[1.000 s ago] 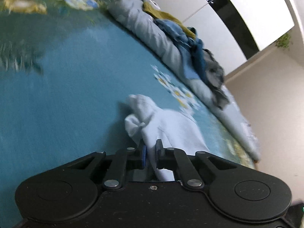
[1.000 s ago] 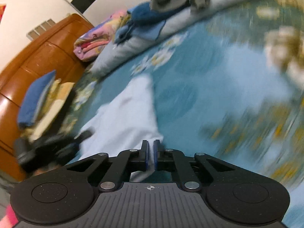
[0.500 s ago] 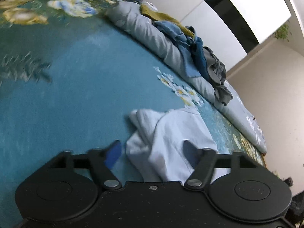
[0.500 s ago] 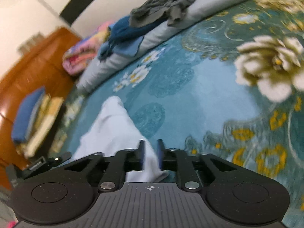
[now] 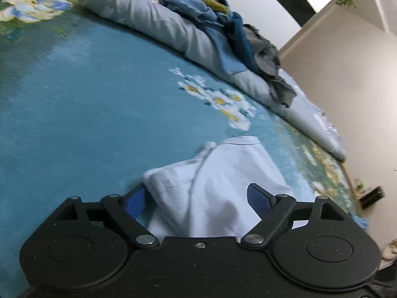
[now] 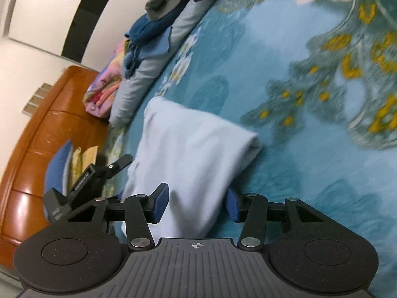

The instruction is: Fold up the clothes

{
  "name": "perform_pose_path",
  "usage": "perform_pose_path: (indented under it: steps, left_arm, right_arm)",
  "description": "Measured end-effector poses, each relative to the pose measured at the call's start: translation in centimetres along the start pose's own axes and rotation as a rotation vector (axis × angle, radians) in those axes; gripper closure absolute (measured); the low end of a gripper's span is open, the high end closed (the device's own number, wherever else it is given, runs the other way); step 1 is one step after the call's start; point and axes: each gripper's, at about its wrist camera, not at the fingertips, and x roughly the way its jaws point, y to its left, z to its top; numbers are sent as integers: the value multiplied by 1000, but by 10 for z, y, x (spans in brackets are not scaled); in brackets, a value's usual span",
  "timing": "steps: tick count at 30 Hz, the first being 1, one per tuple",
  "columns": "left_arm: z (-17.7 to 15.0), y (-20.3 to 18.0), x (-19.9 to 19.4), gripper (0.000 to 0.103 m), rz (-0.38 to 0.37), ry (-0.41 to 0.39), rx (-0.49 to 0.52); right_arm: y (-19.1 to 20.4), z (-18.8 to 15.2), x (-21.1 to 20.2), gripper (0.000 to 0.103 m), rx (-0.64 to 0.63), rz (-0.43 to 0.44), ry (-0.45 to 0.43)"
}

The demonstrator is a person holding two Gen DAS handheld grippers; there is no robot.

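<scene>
- The big teal flowered bed cover (image 5: pixel 74 104) carries the pale blue folded cloth (image 5: pixel 223 178), near both cameras.
- Left hand-held gripper (image 5: pixel 198 200): just let go, jaws apart.
- Right hand-held gripper (image 6: pixel 196 204): jaws opening around the cloth, so this fold looks done.
</scene>
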Motion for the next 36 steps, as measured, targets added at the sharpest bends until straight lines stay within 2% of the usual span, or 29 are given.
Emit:
perform_pose_path:
  steps: [1, 2, 3, 4, 5, 6, 8, 11, 16, 19, 22, 27, 31, 34, 36]
  left_arm:
    - [-2, -1, 1, 34, -7, 4, -1]
    - [-3, -1, 2, 42, 0, 2, 2]
    - [-5, -2, 2, 56, 10, -2, 8]
    - [-5, -2, 2, 65, 20, -4, 5]
    - [-6, 0, 2, 85, 21, -4, -9]
    - [-7, 1, 1, 91, 13, -8, -25]
    - [-11, -2, -7, 94, -4, -46, -21]
    - [-18, -13, -25, 95, -32, -115, -24]
    - [-40, -39, -62, 95, -67, -199, -23]
    - [-62, -47, -80, 96, -94, -236, -79]
    - [-84, -50, -80, 95, -53, -248, -68]
    - [-102, -38, -63, 95, 5, -175, -100]
    - [-102, -29, -63, 89, 5, -155, -127]
    - [-99, -23, -67, 80, -17, -146, -139]
    - [-95, -17, -72, 66, -18, -159, -144]
  right_arm:
    - [0, -1, 3, 58, 14, 8, -5]
    - [1, -2, 7, 58, 26, 14, -9]
    - [2, -2, 9, 62, 31, 16, -7]
    - [3, -1, 12, 67, 36, 17, -5]
    - [3, -1, 15, 81, 41, 19, -3]
    - [3, 1, 17, 90, 42, 19, 1]
    - [6, 7, 19, 93, 24, 19, 18]
    - [19, 23, 18, 95, -81, 10, 56]
    - [62, 77, 3, 95, -365, -24, 122]
    - [88, 111, -3, 95, -516, -39, 153]
    - [96, 130, 0, 95, -598, -33, 214]
    - [67, 116, 25, 95, -587, -101, 286]
    - [38, 107, 19, 93, -495, -84, 253]
    - [30, 105, 6, 86, -446, -52, 219]
    - [23, 103, -5, 75, -412, -28, 182]
